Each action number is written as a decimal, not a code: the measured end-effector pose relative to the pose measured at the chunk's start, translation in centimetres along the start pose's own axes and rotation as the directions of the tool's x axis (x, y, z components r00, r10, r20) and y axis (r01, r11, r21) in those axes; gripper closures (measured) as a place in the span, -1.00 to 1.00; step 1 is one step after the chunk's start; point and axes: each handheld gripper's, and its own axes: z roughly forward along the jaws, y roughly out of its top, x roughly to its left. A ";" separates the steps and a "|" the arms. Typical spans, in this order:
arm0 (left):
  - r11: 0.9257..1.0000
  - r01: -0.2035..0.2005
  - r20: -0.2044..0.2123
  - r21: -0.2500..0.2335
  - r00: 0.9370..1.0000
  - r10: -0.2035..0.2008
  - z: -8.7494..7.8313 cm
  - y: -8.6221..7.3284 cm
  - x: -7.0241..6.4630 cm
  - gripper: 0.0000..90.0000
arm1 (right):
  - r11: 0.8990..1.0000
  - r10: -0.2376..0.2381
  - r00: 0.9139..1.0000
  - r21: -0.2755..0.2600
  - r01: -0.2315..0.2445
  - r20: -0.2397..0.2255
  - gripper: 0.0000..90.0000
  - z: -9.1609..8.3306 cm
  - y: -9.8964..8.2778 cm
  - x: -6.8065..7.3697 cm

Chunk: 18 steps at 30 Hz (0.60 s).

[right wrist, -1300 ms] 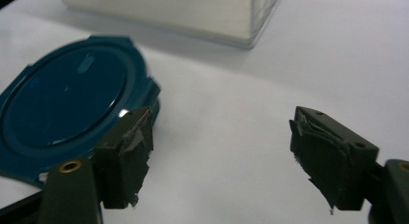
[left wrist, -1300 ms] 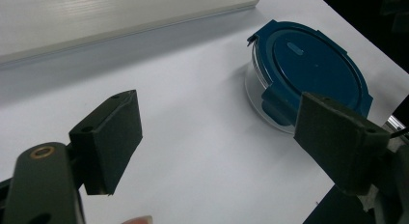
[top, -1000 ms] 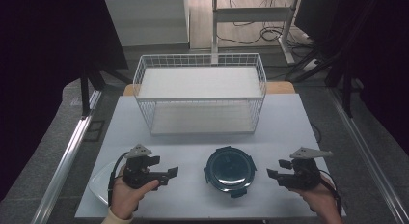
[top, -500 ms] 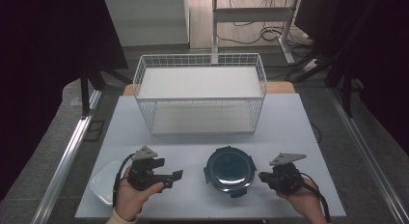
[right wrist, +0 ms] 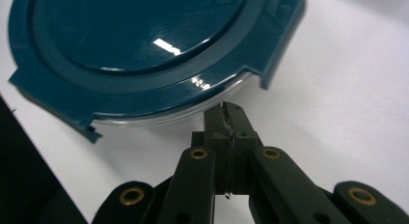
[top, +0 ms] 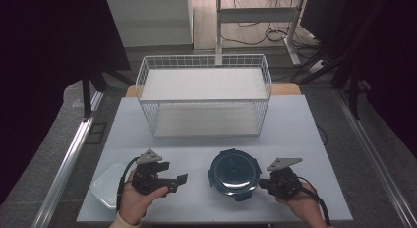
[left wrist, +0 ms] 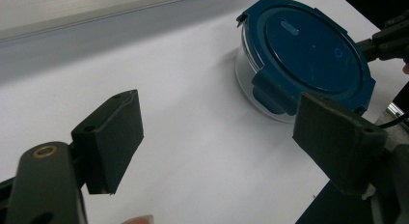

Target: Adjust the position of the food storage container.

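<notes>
Lidded container, lower centre on desk: right gripper has just clenched empty by its rim, prob. to pry a latch; left gripper released.

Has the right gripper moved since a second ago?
Yes. The right gripper has come in leftward toward the blue-lidded container, which stayed put; its fingers, shut with nothing between them, now sit at the container's right rim.

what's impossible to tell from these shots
- Container: the contents, hidden by the dark blue lid in the high view.
- Right gripper: shut, but its closed tips mask any contact with the container rim in the right gripper view.
- White dish: partly covered by the left gripper and hand.
</notes>
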 end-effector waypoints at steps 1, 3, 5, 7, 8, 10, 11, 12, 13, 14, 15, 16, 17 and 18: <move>1.000 0.000 0.000 0.001 1.000 0.000 0.0 0.0 0.0 -0.60 | 1.000 -0.005 1.000 0.004 0.005 0.001 1.00 0.1 0.0 0.1; 1.000 -0.001 0.001 0.000 1.000 0.001 0.0 0.0 0.0 -0.60 | 1.000 -0.011 1.000 0.003 0.011 0.014 1.00 0.2 0.1 0.2; 1.000 0.000 0.002 -0.002 1.000 0.000 0.0 0.0 0.0 -0.60 | 1.000 -0.013 1.000 0.000 0.013 0.013 1.00 0.2 0.1 0.2; 1.000 0.000 0.003 -0.002 1.000 0.000 0.0 0.0 0.0 -0.60 | 1.000 -0.011 1.000 -0.002 0.011 0.012 1.00 0.2 0.0 0.2; 1.000 0.001 0.004 -0.002 1.000 -0.001 0.0 0.0 0.0 -0.60 | 1.000 -0.013 1.000 0.001 0.013 0.014 1.00 0.2 0.0 0.2; 1.000 0.002 0.003 -0.002 1.000 -0.002 0.0 0.0 0.1 -0.60 | 1.000 -0.016 1.000 0.001 0.016 0.015 1.00 0.2 0.1 0.3; 1.000 0.002 0.004 -0.003 1.000 -0.002 0.0 0.0 0.1 -0.60 | 1.000 -0.020 1.000 0.002 0.020 0.016 1.00 0.2 0.1 0.3; 1.000 0.002 0.005 -0.002 1.000 -0.002 0.0 0.0 0.1 -0.60 | 1.000 -0.018 1.000 0.001 0.018 0.015 1.00 0.2 0.1 0.3; 1.000 0.003 0.004 -0.001 1.000 -0.003 0.0 0.0 0.1 -0.60 | 1.000 -0.017 1.000 0.001 0.017 0.014 1.00 0.2 0.1 0.3; 1.000 0.003 0.004 0.001 1.000 -0.003 0.1 -0.1 0.2 -0.60 | 1.000 -0.017 1.000 0.002 0.017 0.012 1.00 0.2 0.1 0.3; 1.000 0.003 0.004 0.001 1.000 -0.003 0.1 -0.1 0.2 -0.59 | 0.999 -0.036 0.999 0.007 0.036 0.014 1.00 0.2 0.1 0.5; 1.000 0.002 0.004 0.001 1.000 -0.002 0.1 -0.1 0.2 -0.59 | 0.999 -0.036 0.999 0.007 0.036 0.014 1.00 0.2 0.1 0.5; 1.000 0.003 0.004 0.001 1.000 -0.003 0.1 -0.1 0.2 -0.59 | 0.999 -0.040 0.999 0.008 0.040 0.012 1.00 0.1 0.2 0.7; 1.000 0.005 0.003 0.000 1.000 -0.005 0.1 -0.1 0.2 -0.59 | 0.999 -0.043 0.999 0.010 0.043 0.007 1.00 0.1 0.2 0.7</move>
